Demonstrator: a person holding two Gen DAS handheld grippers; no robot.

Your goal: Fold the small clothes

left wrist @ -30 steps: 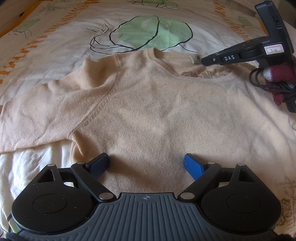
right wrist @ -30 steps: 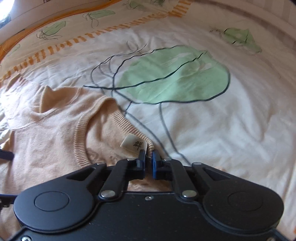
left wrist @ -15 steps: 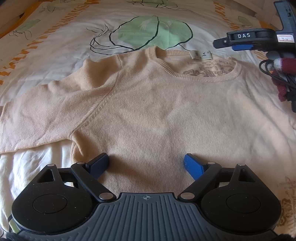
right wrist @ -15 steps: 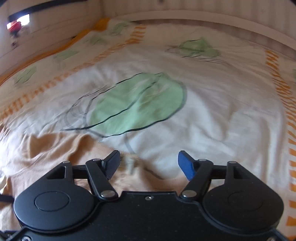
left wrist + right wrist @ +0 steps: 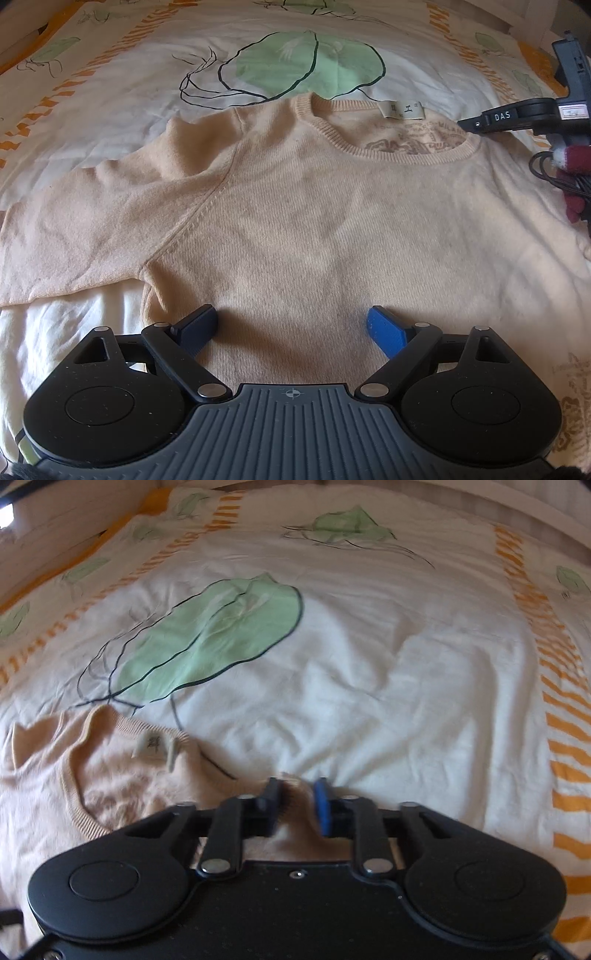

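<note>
A beige knit sweater (image 5: 295, 229) lies flat and face up on the bed, its collar and neck label (image 5: 400, 110) at the far side and one sleeve spread to the left. My left gripper (image 5: 291, 326) is open over the sweater's lower body, holding nothing. My right gripper (image 5: 295, 803) is at the sweater's right shoulder by the collar; its jaws are nearly closed with a fold of the beige knit (image 5: 295, 812) between them. It also shows in the left wrist view (image 5: 517, 118) at the right of the collar. The sweater's right sleeve is out of view.
The bed is covered with a white sheet (image 5: 369, 664) printed with green leaves and orange stripes. A hand in a dark red glove (image 5: 572, 173) and black cables hold the right gripper at the right edge.
The right gripper let go of the collar near the label, opened, moved right to the shoulder and has closed on the knit there. The left gripper has not moved.
</note>
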